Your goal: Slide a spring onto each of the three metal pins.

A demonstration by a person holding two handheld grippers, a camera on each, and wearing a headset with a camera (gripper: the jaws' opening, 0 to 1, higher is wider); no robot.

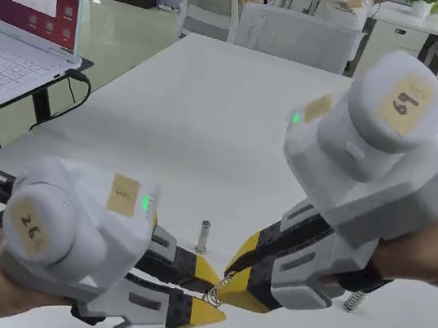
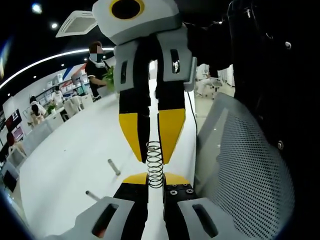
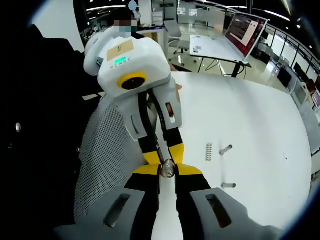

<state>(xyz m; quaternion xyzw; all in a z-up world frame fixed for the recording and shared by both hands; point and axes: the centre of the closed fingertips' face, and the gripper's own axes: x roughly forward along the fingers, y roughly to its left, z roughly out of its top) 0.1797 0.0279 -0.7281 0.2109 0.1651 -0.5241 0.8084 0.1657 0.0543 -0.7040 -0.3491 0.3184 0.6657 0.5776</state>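
A short steel spring (image 1: 217,287) hangs between my two grippers above the white table (image 1: 210,113). My left gripper (image 1: 204,292) comes in from the lower left and is shut on the spring's near end (image 2: 155,172). My right gripper (image 1: 230,285) meets it tip to tip from the right, shut on the other end (image 3: 168,169). One metal pin (image 1: 203,236) stands upright on the table just behind the tips. The left gripper view has two pins (image 2: 114,166) (image 2: 92,195) on the table. A loose spring (image 3: 209,151) lies next to a pin (image 3: 226,149), with another pin (image 3: 228,185) nearer.
Another spring (image 1: 355,300) lies on the table under my right gripper's body. An open laptop (image 1: 18,18) sits on a desk at the far left. Office chairs (image 1: 296,35) stand beyond the table's far edge. A mesh chair back (image 2: 245,165) is close behind the grippers.
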